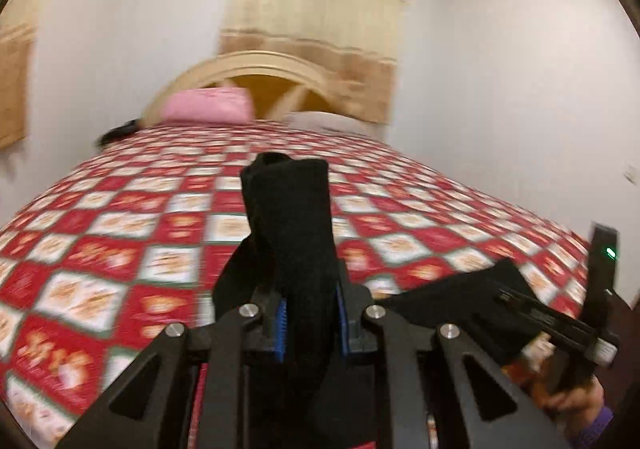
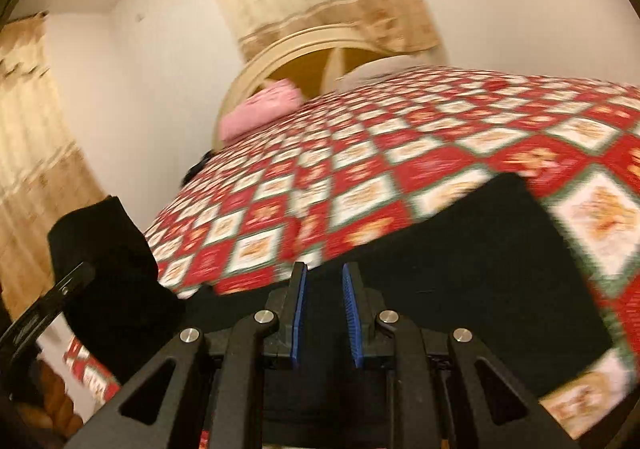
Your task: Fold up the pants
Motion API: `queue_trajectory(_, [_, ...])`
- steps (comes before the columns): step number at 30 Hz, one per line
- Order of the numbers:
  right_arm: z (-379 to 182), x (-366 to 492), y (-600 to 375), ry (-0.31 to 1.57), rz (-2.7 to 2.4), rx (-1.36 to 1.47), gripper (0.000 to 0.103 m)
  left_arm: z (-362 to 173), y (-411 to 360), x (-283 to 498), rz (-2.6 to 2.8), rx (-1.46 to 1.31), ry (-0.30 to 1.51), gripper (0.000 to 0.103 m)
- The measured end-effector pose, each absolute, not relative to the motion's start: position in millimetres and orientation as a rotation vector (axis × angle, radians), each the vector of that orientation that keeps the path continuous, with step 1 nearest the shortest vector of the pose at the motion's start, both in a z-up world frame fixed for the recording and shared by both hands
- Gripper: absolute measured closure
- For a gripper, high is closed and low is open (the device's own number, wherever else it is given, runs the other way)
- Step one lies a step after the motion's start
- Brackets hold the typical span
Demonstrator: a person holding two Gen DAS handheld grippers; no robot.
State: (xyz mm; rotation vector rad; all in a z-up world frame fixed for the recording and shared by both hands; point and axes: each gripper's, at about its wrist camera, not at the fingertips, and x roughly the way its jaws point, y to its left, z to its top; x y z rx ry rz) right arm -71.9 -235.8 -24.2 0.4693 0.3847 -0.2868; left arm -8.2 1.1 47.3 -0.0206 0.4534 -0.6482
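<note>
The bed [image 1: 120, 217] fills most of the room, spread with a red and white checked cover printed with small orange figures. At its far end stands a pale arched headboard [image 1: 256, 65], with a pink pillow [image 1: 208, 109] and a whitish pillow [image 1: 328, 123] propped against it. The walls are plain white, and cream patterned curtains [image 1: 316, 9] hang behind the headboard. Something dark lies at the far left edge of the bed; it is too blurred to name.

The black pants [image 1: 292, 217] are up off the cover at one end. The left tongs [image 1: 310, 313] are clamped on a bunched length of the cloth, which stands up between the blue pads [image 1: 280, 329]. The right tongs [image 2: 325, 313] sit with a narrow gap between their pads, low over another dark stretch of the pants [image 2: 460, 269] lying flat on the bed; I cannot tell whether they have hold of any cloth.

To my eye the folding is only partway: one part is gathered and raised, the rest is spread out, and no neat finished stack shows. Laying the raised part over and smoothing it seems left to do.
</note>
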Motion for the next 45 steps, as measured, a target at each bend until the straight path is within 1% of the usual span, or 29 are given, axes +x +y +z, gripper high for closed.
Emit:
queue_trajectory(3, [-28, -90, -257, 0.375, -0.344, 0.52, 0.084, 38, -44, -19, -0.762, 0.04, 0.465, 0.083])
queue_trajectory(8, [-30, -102, -270, 0.359, -0.374, 0.558, 0.084, -1, -112, -37, -0.878, 0.205, 0.519, 0.083])
queue_trajectory(11, [-30, -100, -269, 0.361, -0.372, 0.553, 0.084, -25, -128, -44, -0.903, 0.304, 0.55, 0.083])
queue_trajectory(14, [-37, -96, -268, 0.383, -0.361, 0.56, 0.084, -33, -125, -45, -0.913, 0.336, 0.573, 0.077])
queue_trajectory(16, [-41, -95, -267, 0.397, -0.357, 0.573, 0.084, -26, -116, -43, -0.934, 0.34, 0.593, 0.061])
queue_trajectory(17, [-42, -94, -268, 0.4, -0.351, 0.584, 0.084, -23, -113, -43, -0.939, 0.338, 0.601, 0.042])
queue_trajectory(18, [-41, -94, -269, 0.401, -0.34, 0.6, 0.084, -18, -107, -42, -0.927, 0.331, 0.599, 0.025])
queue_trajectory(20, [-38, -96, -273, 0.388, -0.304, 0.634, 0.082, -8, -89, -45, -0.907, 0.292, 0.562, 0.018])
queue_trajectory(21, [-35, -97, -274, 0.373, -0.279, 0.65, 0.067, -2, -77, -45, -0.909, 0.268, 0.551, 0.017])
queue_trajectory(22, [-32, -99, -274, 0.357, -0.26, 0.664, 0.054, 5, -62, -44, -0.901, 0.24, 0.54, 0.015])
queue_trajectory(23, [-30, -101, -272, 0.344, -0.252, 0.673, 0.031, 10, -48, -43, -0.871, 0.213, 0.526, 0.01])
queue_trajectory(24, [-28, -103, -270, 0.322, -0.244, 0.687, 0.025, 12, -38, -39, -0.837, 0.195, 0.516, 0.007])
queue_trajectory(26, [-24, -101, -266, 0.308, -0.229, 0.69, 0.025, 15, -15, -27, -0.746, 0.149, 0.517, 0.007])
queue_trajectory(32, [-37, -71, -240, 0.451, -0.254, 0.56, 0.026, 4, 27, 8, -0.554, -0.001, 0.635, 0.007])
queue_trajectory(34, [-44, -63, -228, 0.493, -0.257, 0.503, 0.028, -1, 39, 12, -0.52, -0.035, 0.659, 0.007])
queue_trajectory(35, [-44, -60, -219, 0.508, -0.266, 0.452, 0.04, -3, 42, 12, -0.503, -0.037, 0.665, 0.007])
queue_trajectory(36, [-45, -56, -212, 0.533, -0.284, 0.396, 0.059, -7, 43, 15, -0.494, -0.034, 0.668, 0.007])
queue_trajectory(37, [-46, -52, -207, 0.565, -0.31, 0.345, 0.063, -9, 43, 17, -0.485, -0.028, 0.672, 0.007])
queue_trajectory(40, [-50, -51, -207, 0.585, -0.314, 0.328, 0.069, -14, 44, 18, -0.482, -0.03, 0.687, 0.007])
queue_trajectory(42, [-49, -51, -206, 0.599, -0.317, 0.315, 0.075, -15, 44, 18, -0.484, -0.034, 0.697, 0.007])
queue_trajectory(45, [-35, -51, -195, 0.581, -0.301, 0.238, 0.078, -16, 41, 21, -0.488, -0.033, 0.709, 0.007])
